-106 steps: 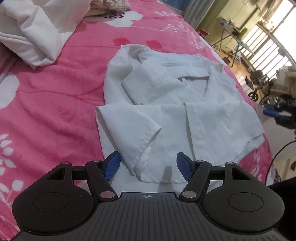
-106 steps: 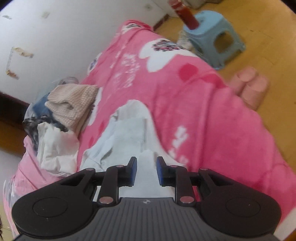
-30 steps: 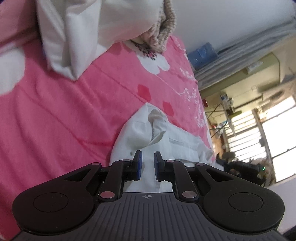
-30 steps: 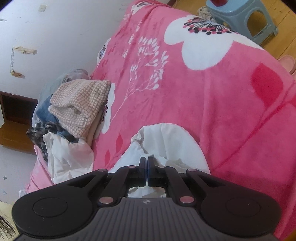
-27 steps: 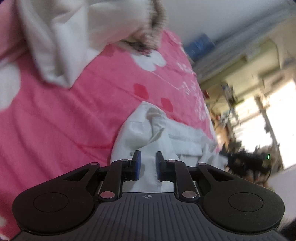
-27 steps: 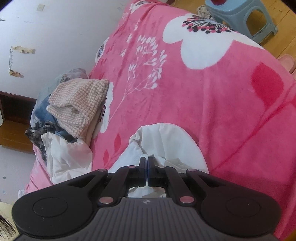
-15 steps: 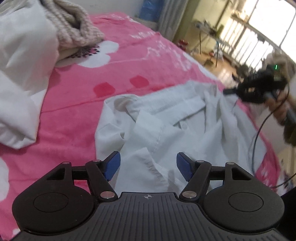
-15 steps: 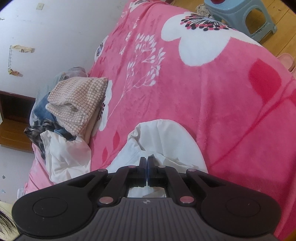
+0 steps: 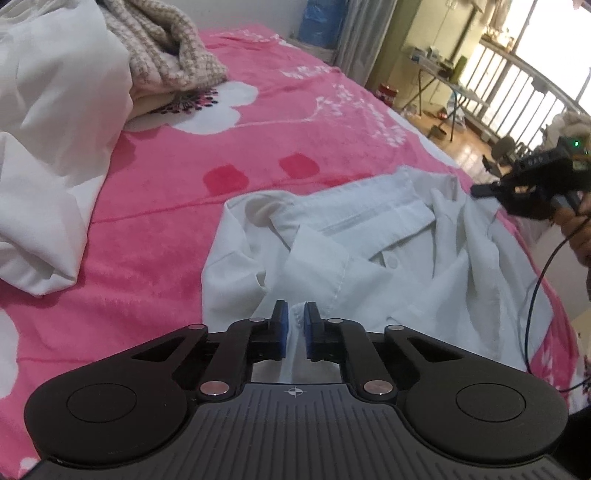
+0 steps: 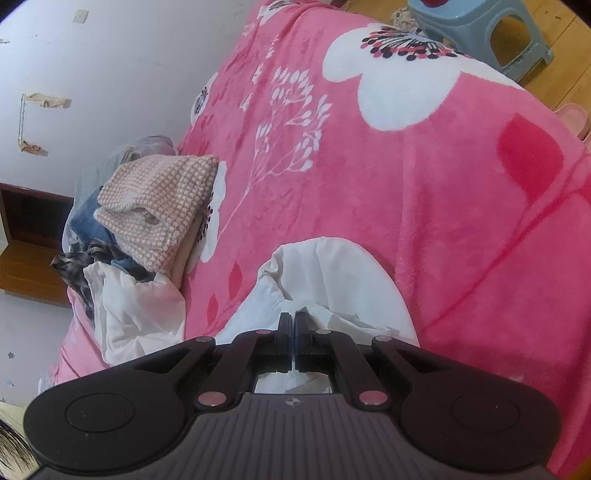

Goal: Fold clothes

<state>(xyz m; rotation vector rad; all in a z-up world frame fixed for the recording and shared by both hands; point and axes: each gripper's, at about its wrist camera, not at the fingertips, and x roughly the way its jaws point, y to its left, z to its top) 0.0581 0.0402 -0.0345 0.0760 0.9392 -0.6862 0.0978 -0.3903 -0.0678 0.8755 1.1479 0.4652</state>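
A white collared shirt (image 9: 369, 236) lies crumpled on a pink flowered blanket (image 9: 166, 184). My left gripper (image 9: 295, 317) is over its near sleeve. The jaws are closing, and the blue pads pinch a fold of white cloth. In the left wrist view my right gripper (image 9: 480, 190) reaches in from the right, held by a hand (image 9: 580, 229), with its tip at the shirt's far edge. In the right wrist view the right gripper (image 10: 294, 325) is shut, with the shirt (image 10: 332, 273) bunched up at its tips.
A pile of clothes sits at the blanket's far left: a white garment (image 9: 48, 147), a beige checked knit (image 10: 159, 199) and darker pieces. A black cable (image 9: 535, 295) hangs by the bed's right edge. A blue stool (image 10: 480, 29) stands on the wooden floor.
My left gripper rolled level, opened wide over the shirt's sleeve, then closed on a fold of it. The right gripper stayed shut in the same place.
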